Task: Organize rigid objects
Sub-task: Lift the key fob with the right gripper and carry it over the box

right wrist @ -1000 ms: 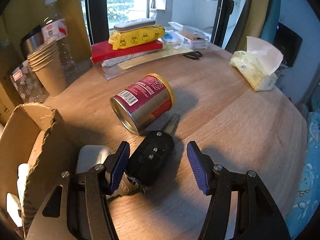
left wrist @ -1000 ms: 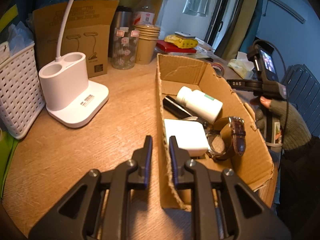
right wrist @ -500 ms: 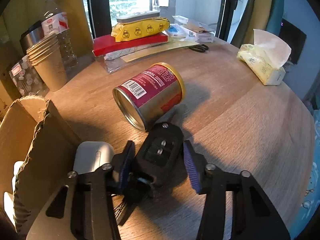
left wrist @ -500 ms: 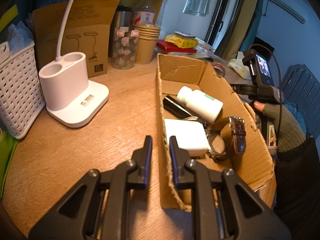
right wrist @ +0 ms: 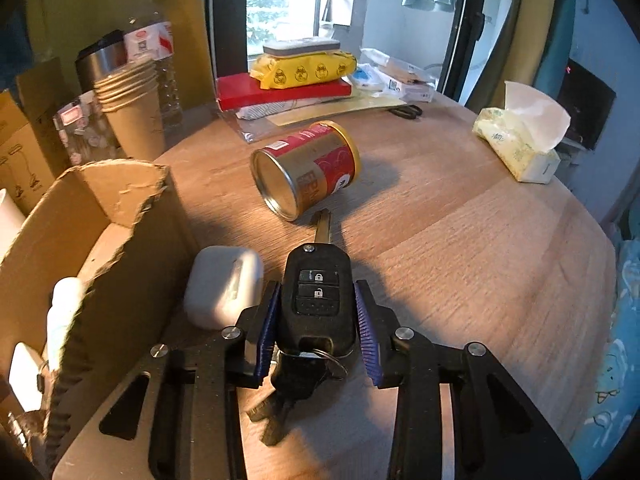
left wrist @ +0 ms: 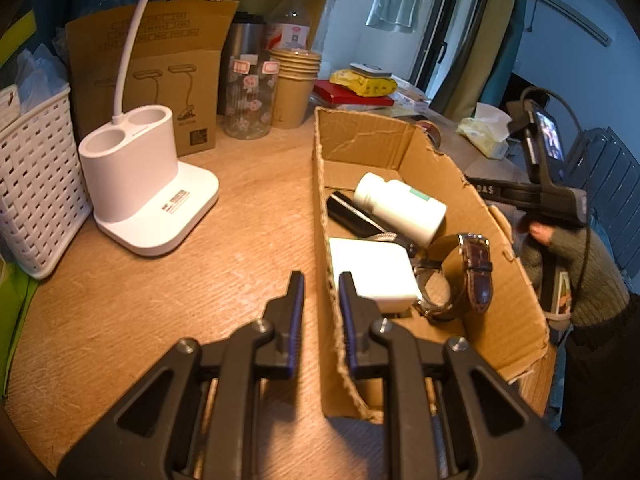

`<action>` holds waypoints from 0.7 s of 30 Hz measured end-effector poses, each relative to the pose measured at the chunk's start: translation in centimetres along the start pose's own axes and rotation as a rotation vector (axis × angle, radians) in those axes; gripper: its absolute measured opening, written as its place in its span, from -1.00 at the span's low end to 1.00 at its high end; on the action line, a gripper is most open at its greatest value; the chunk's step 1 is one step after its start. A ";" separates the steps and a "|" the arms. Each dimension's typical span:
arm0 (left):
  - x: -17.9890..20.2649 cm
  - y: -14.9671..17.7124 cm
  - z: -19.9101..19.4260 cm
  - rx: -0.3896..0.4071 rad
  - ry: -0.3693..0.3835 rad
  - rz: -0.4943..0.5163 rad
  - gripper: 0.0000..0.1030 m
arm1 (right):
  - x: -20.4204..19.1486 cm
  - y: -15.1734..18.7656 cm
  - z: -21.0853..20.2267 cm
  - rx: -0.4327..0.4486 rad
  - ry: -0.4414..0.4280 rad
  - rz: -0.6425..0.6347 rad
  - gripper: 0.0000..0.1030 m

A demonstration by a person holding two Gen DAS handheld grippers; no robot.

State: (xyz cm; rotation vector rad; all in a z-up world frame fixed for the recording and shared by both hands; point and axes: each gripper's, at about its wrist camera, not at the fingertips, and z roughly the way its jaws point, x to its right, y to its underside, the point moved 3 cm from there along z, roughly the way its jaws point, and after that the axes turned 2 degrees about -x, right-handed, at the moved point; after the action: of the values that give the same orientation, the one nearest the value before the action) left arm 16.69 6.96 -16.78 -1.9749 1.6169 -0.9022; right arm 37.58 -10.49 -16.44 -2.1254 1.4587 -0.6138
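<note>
A black car key (right wrist: 318, 292) with a key ring lies on the wooden table between the blue pads of my right gripper (right wrist: 317, 285). Its jaws are closing and both pads touch the fob's sides. A white earbud case (right wrist: 224, 286) sits just left of it, against the cardboard box (right wrist: 132, 208). My left gripper (left wrist: 321, 278) straddles the box's near side wall (left wrist: 326, 240), nearly shut on it. Inside the box lie a white bottle (left wrist: 400, 208), a white charger (left wrist: 372, 268), a brown-strapped watch (left wrist: 472, 268) and a black flat item (left wrist: 348, 216).
A red and gold can (right wrist: 308, 168) lies on its side just beyond the key's blade. Paper cups (right wrist: 132, 112), bottles, a red book stack (right wrist: 280, 90) and a tissue pack (right wrist: 520, 148) ring the table. A white lamp base (left wrist: 140, 184) and basket (left wrist: 36, 184) stand left of the box.
The right jaws have narrowed around the car key, which turned straight in line with the fingers. The right hand shifted slightly. The left gripper and the box stayed put.
</note>
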 end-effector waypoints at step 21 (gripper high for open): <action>-0.1 0.0 0.0 0.000 0.001 0.000 -0.64 | -1.7 0.6 -8.0 0.118 -0.008 -0.052 -0.26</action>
State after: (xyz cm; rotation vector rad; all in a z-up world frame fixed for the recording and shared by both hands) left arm 16.71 7.02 -16.76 -1.9750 1.6174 -0.9032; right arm 31.75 -10.22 -10.72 -2.0774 1.3329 -0.6924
